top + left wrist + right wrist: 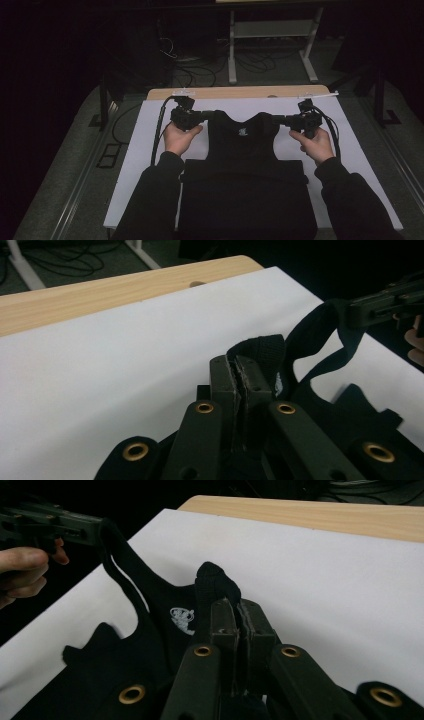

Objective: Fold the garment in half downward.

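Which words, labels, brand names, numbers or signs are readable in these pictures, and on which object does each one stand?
No text can be read.
Small white print inside the neck of the black tank top: too small and blurred to read; in the right gripper view it looks like a round emblem, without clear letters.
White sheet and wooden table edge: no writing visible.

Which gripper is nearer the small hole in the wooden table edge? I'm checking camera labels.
Right. The right gripper is just below the hole; the left gripper is farther left.
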`<action>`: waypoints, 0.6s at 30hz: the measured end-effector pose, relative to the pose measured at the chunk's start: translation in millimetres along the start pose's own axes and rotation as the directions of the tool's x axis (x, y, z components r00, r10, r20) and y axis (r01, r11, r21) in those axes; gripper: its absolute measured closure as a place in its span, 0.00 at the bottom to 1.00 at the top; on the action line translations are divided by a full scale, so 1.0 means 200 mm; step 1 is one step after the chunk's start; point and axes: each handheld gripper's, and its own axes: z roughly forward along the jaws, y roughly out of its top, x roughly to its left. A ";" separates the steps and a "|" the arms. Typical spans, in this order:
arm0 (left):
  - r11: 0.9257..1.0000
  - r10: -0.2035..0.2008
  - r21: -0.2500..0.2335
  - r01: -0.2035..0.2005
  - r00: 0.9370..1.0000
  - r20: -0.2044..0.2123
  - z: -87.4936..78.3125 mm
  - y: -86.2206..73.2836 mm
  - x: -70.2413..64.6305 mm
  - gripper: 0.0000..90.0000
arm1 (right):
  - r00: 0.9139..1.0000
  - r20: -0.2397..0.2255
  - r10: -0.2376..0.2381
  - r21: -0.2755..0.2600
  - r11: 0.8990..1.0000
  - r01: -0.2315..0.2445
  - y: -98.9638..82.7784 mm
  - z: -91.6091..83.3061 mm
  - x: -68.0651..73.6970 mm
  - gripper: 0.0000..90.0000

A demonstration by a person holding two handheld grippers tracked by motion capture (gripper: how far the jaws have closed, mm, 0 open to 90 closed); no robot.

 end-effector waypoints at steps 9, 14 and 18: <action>1.000 0.026 0.003 -0.026 0.999 0.024 -0.04 -0.05 -0.06 0.96 | 1.000 -0.022 -0.002 -0.036 0.999 0.002 -0.07 -0.09 0.05 0.94; 1.000 0.027 -0.007 -0.027 0.999 0.038 -0.06 -0.10 -0.09 0.96 | 0.999 -0.045 -0.011 -0.037 0.999 0.009 -0.13 -0.11 0.08 0.94; 0.999 0.028 -0.017 -0.027 0.998 0.057 -0.09 -0.14 -0.11 0.96 | 0.999 -0.051 -0.010 -0.034 0.999 0.009 -0.16 -0.13 0.09 0.94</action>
